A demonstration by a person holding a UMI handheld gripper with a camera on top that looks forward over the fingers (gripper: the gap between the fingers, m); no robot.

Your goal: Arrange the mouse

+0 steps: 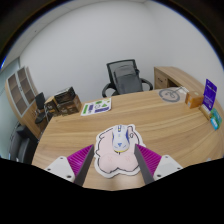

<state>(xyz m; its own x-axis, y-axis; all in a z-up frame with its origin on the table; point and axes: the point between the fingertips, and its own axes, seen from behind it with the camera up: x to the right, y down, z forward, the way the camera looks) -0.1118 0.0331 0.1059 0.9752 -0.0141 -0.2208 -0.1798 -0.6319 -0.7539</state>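
A pale mouse with a grey and blue top lies on a pink cloud-shaped mouse mat with a white rim, on the wooden table. My gripper is open. Its two fingers stand at either side of the mat's near part, the left pad and right pad well apart. The mouse lies just ahead of the fingertips, between their lines, with nothing touching it.
A black office chair stands behind the table. A colourful sheet lies at the far left middle. A purple box and a round object sit at the far right. A shelf stands at the left wall.
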